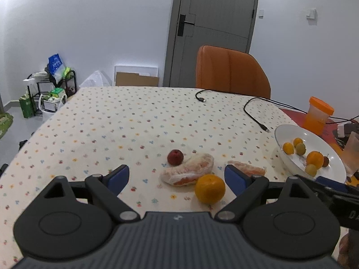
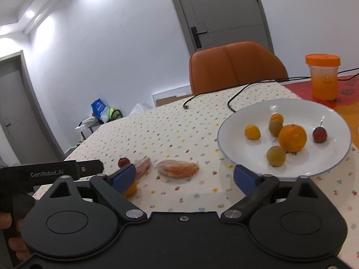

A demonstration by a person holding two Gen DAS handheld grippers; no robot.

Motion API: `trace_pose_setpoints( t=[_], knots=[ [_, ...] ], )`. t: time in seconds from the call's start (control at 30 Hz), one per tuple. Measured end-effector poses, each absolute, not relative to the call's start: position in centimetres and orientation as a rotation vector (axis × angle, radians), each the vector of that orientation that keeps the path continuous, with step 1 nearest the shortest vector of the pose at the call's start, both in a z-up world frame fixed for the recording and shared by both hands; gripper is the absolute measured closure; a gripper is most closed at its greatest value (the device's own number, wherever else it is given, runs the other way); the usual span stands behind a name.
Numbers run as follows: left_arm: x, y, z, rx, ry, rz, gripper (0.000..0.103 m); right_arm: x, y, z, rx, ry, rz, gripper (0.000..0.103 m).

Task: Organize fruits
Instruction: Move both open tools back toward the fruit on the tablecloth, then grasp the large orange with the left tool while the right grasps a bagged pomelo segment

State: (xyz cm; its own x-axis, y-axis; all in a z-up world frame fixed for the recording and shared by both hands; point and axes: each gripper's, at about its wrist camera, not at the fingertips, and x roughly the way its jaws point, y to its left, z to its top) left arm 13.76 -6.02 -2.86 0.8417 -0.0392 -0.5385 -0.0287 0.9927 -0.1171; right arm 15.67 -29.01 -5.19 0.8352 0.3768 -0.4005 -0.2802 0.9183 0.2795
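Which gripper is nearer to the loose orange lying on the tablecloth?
Left. The left gripper is open with the orange just ahead between its fingers. The right gripper, also open, sits farther right, toward the white plate.

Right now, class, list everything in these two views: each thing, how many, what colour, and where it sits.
Round white ceramic plate: one, right side of table.
Fruits on plate: six; large orange, two small orange, two yellow-green, one dark red.
Loose round orange: one, on cloth near left gripper.
Peeled pomelo segments: two, pale pink-orange, mid-table.
Small red fruit: one, behind the segments.
Dotted cream tablecloth: one.
Black cables: two, far side.
Orange-lidded plastic jar: one, on red mat.
Orange chair: one, behind table.
Left gripper: black, blue pads, open.
Right gripper: same, open.
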Motion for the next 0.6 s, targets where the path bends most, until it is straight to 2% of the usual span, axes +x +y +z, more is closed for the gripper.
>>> trace_pose_setpoints(
  t=[0.17,0.43,0.53,0.6],
  knots=[
    [14.0,-6.7,-3.8,-0.129,0.583,-0.024,0.012,16.1,-28.5,-5.8,0.211,0.501,0.375,0.022],
    [14.8,-7.3,-4.9,-0.161,0.61,-0.055,0.015,16.8,-28.4,-6.4,0.201,0.531,0.385,0.027],
    [15.2,-7.5,-5.3,-0.162,0.613,-0.051,0.022,17.1,-28.4,-6.6,0.198,0.542,0.385,0.027],
    [15.6,-7.6,-5.6,-0.171,0.624,-0.054,0.033,17.4,-28.4,-6.8,0.198,0.549,0.384,0.028]
  ],
)
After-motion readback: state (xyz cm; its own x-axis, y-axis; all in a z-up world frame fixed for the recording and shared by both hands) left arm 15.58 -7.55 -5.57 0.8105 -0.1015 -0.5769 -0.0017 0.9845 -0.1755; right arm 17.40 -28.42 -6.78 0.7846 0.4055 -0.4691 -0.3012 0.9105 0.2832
